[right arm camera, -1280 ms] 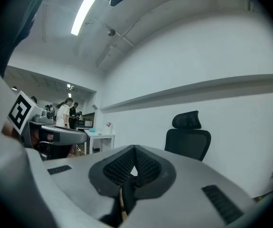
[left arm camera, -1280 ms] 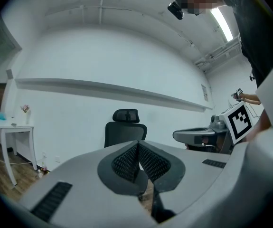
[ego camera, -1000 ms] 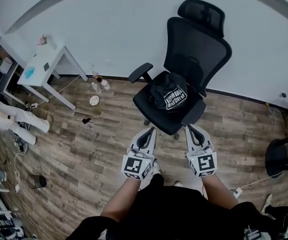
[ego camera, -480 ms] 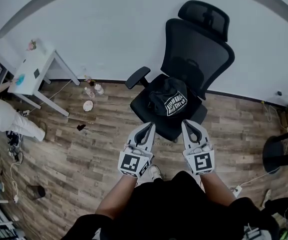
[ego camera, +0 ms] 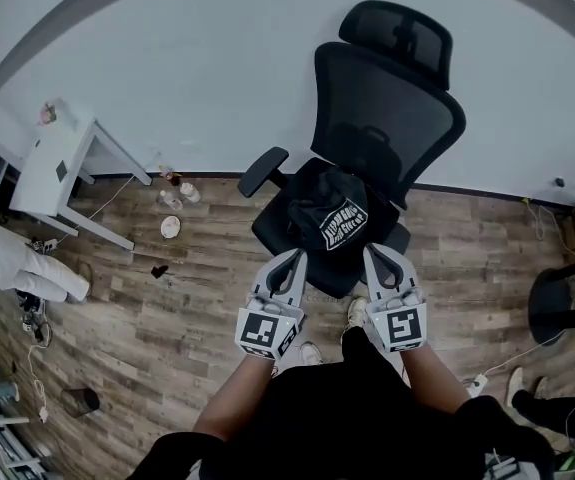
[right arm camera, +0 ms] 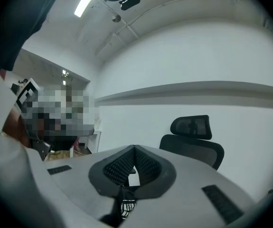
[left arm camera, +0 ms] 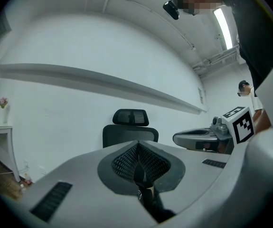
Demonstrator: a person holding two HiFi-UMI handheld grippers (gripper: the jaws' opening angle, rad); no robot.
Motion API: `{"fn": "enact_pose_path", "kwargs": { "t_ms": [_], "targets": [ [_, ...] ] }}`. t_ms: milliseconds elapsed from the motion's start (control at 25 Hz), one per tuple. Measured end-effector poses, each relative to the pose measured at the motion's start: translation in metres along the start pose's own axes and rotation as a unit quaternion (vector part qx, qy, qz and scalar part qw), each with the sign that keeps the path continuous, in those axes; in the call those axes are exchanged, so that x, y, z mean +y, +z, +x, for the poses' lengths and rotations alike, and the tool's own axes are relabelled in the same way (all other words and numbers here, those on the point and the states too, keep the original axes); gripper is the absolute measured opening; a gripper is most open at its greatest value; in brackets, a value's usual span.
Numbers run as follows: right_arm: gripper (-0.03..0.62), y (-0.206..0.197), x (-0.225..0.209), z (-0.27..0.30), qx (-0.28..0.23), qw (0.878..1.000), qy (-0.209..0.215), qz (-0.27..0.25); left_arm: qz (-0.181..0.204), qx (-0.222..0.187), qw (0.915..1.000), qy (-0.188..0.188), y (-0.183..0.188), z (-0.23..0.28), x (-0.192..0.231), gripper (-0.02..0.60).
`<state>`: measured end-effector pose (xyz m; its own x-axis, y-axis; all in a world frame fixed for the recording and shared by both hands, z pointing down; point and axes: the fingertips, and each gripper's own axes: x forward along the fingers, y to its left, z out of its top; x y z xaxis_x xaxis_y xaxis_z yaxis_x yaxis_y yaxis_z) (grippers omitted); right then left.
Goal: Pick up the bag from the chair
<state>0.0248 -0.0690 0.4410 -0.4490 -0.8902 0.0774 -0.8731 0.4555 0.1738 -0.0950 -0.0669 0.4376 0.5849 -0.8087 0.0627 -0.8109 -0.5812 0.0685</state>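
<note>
Here, both pairs of jaws are clenched tip to tip on nothing: the left gripper (ego camera: 290, 264) and the right gripper (ego camera: 379, 258) point side by side at the chair (ego camera: 387, 108), level with the front edge of its seat and just short of it. We find the bag (ego camera: 332, 213) on that seat, near its middle and towards the foot of the backrest, apart from both grippers, with a white printed panel turned upward. We judge it a soft, black fabric thing, slumped and creased, probably light, which will sag and fold when lifted but not slip or break. No handle or strap can be made out, so we would take a raised fold of cloth at its crown, above the print; both pairs of jaws must part first.
</note>
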Motion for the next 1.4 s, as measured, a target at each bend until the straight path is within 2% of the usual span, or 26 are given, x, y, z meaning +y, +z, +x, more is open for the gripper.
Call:
{"fn": "enact_pose_path", "kwargs": {
  "t_ms": [360, 680, 840, 1120, 1280, 1400],
  "targets": [
    [0.02, -0.033, -0.062, 0.078, 0.015, 0.999, 0.023, 0.021, -0.008, 0.037, 0.9988, 0.032, -0.015, 0.079, 0.026, 0.021],
    [0.02, -0.065, -0.101, 0.111, 0.04, 0.997, 0.058, 0.042, -0.018, 0.06, 0.995, 0.078, -0.025, 0.125, 0.041, 0.021],
    [0.02, -0.07, -0.108, 0.128, 0.039, 0.994, 0.087, 0.044, -0.011, 0.07, 0.9934, 0.09, -0.027, 0.141, 0.044, 0.021],
    [0.02, -0.088, -0.118, 0.151, 0.056, 0.993, 0.096, 0.04, -0.031, 0.095, 0.9887, 0.112, -0.057, 0.148, 0.064, 0.021],
    [0.02, -0.103, -0.115, 0.174, 0.074, 0.992, 0.096, 0.037, -0.048, 0.106, 0.9868, 0.112, -0.079, 0.162, 0.088, 0.021],
    [0.02, -0.116, -0.101, 0.192, 0.09, 0.99, 0.102, 0.046, -0.057, 0.107, 0.9839, 0.131, -0.09, 0.161, 0.116, 0.021]
  ]
}}
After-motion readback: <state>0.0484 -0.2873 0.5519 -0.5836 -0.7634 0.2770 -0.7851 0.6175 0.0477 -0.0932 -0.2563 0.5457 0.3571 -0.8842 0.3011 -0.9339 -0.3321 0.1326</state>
